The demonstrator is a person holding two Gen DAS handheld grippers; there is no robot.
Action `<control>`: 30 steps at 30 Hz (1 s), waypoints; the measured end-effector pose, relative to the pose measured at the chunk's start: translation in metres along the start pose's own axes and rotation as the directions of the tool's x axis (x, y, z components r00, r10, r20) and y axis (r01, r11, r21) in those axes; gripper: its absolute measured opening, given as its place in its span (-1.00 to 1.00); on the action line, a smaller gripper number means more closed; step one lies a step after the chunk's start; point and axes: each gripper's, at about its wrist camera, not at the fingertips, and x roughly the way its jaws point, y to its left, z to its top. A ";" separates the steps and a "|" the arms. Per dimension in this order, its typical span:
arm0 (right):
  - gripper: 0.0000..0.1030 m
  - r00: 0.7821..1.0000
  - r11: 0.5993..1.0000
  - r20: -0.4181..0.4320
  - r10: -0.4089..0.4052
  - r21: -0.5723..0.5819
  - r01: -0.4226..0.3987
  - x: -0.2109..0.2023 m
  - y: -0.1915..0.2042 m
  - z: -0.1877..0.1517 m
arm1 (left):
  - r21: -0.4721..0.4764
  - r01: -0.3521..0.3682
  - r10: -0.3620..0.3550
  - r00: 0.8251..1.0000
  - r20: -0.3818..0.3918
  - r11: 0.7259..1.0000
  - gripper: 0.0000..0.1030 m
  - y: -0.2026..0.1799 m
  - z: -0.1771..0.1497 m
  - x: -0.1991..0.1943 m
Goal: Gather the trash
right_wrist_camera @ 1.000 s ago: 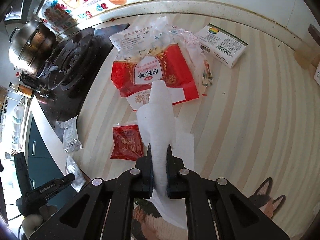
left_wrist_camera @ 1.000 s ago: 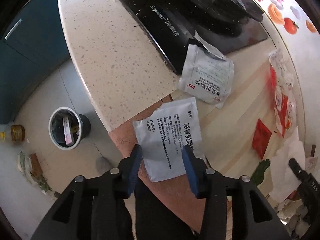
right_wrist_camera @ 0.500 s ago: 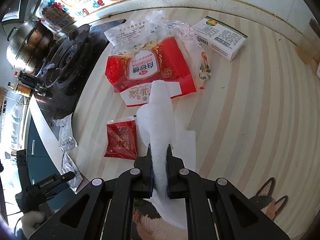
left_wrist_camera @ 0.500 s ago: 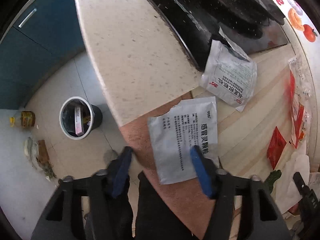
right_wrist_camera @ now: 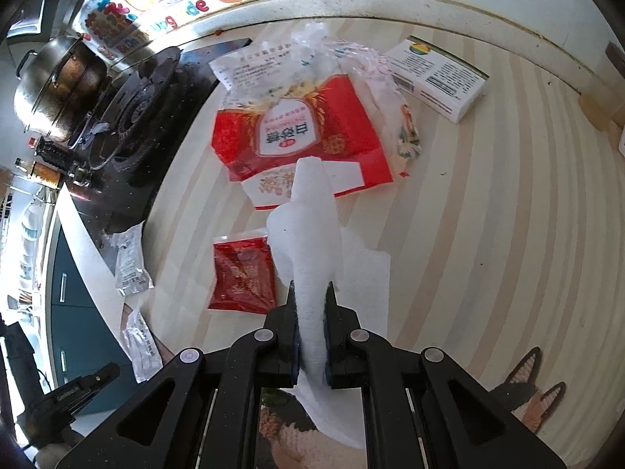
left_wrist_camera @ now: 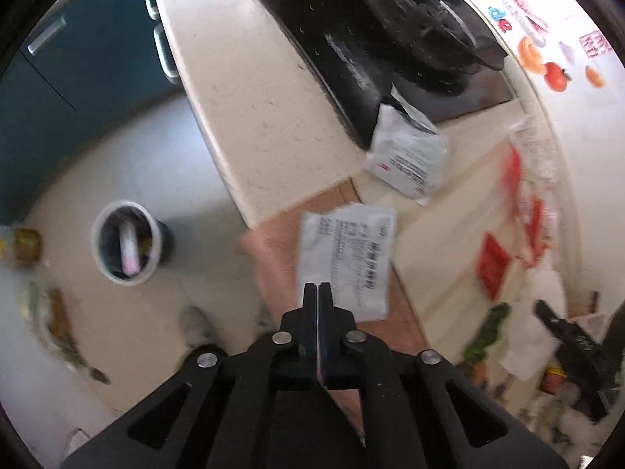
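Observation:
My left gripper (left_wrist_camera: 318,291) is shut, its tips pinching the near edge of a silver printed sachet (left_wrist_camera: 347,258) at the counter's front edge. A second silver sachet (left_wrist_camera: 408,160) lies by the stove. The trash bin (left_wrist_camera: 127,248) stands on the floor to the left, below the counter. My right gripper (right_wrist_camera: 310,301) is shut on a white paper towel (right_wrist_camera: 312,211) that stands up between its fingers. A small red packet (right_wrist_camera: 242,275) and a large red-and-white bag (right_wrist_camera: 300,136) lie on the counter just beyond it.
A black gas stove (left_wrist_camera: 383,51) with a steel pot (right_wrist_camera: 58,86) takes up the counter's left part. A white carton (right_wrist_camera: 439,78) lies near the back wall. Blue cabinets (left_wrist_camera: 78,78) stand beside the floor area. A bottle (left_wrist_camera: 23,244) and scraps lie on the floor.
My left gripper went from wide open around the silver sachet to shut on its near edge. The right gripper kept its hold on the paper towel and shifted slightly.

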 end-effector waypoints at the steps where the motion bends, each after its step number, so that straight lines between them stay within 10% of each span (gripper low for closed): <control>1: -0.83 1.000 1.000 -0.002 0.005 0.004 -0.005 0.000 0.001 -0.001 | -0.028 0.028 -0.029 0.999 -0.028 0.999 -0.96 0.004 0.000 0.006; 5: -0.83 1.000 1.000 -0.009 0.011 0.001 -0.011 0.001 0.003 -0.002 | -0.147 0.136 -0.150 0.985 -0.084 0.980 -0.94 0.019 -0.011 0.019; 9: -0.83 1.000 1.000 -0.008 0.007 0.006 -0.007 0.001 -0.001 -0.003 | -0.247 0.216 -0.244 0.966 -0.088 0.945 -0.30 0.034 -0.022 0.024; 13: -0.83 1.000 1.000 -0.020 0.001 0.019 -0.001 0.005 -0.006 -0.003 | -0.340 0.296 -0.337 0.939 -0.066 0.893 -0.30 0.041 -0.018 0.033; 20: -0.83 1.000 1.000 -0.025 -0.003 0.002 0.003 0.007 -0.004 -0.002 | -0.322 0.186 -0.208 0.978 -0.034 0.928 -0.36 0.030 -0.007 0.030; 23: -0.83 1.000 1.000 -0.023 -0.009 -0.004 0.009 0.007 -0.003 -0.001 | -0.245 0.111 -0.118 0.993 -0.014 0.963 -1.00 0.019 -0.002 0.020; 30: -0.83 1.000 1.000 -0.015 -0.009 0.007 0.009 0.005 -0.004 0.001 | -0.150 0.058 -0.048 0.997 0.065 0.987 -1.00 0.003 0.003 -0.010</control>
